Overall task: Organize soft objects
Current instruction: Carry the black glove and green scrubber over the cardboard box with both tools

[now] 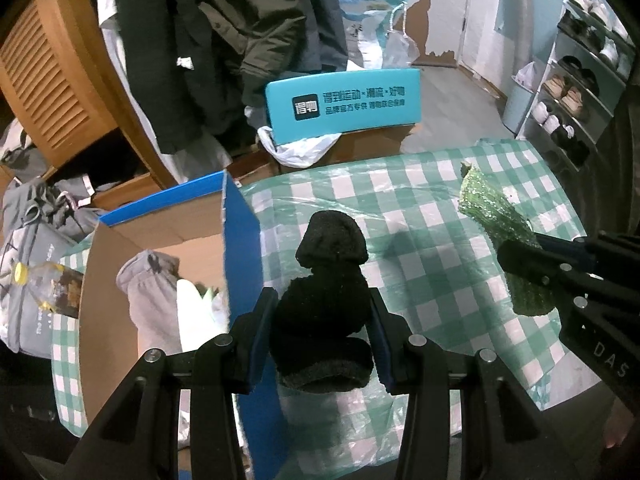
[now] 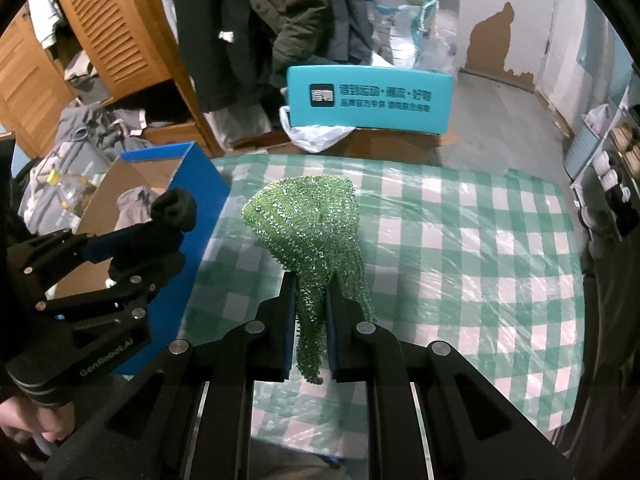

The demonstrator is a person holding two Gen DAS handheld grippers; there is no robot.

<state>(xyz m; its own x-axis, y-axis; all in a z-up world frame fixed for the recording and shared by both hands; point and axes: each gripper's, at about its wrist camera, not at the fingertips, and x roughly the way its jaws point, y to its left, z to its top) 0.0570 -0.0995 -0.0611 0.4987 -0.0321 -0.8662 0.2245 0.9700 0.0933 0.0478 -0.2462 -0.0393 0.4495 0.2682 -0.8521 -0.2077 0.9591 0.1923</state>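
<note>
My left gripper is shut on a rolled black sock and holds it above the table beside the blue cardboard box; the sock also shows in the right wrist view. My right gripper is shut on a green sparkly cloth and holds it above the checked tablecloth. The cloth also shows in the left wrist view, at the right. Inside the box lie a grey sock and something white.
The box stands at the table's left edge. Behind the table are a teal shoebox on a cardboard carton, hanging coats, a wooden wardrobe and a shoe rack at the right. Grey bags lie left.
</note>
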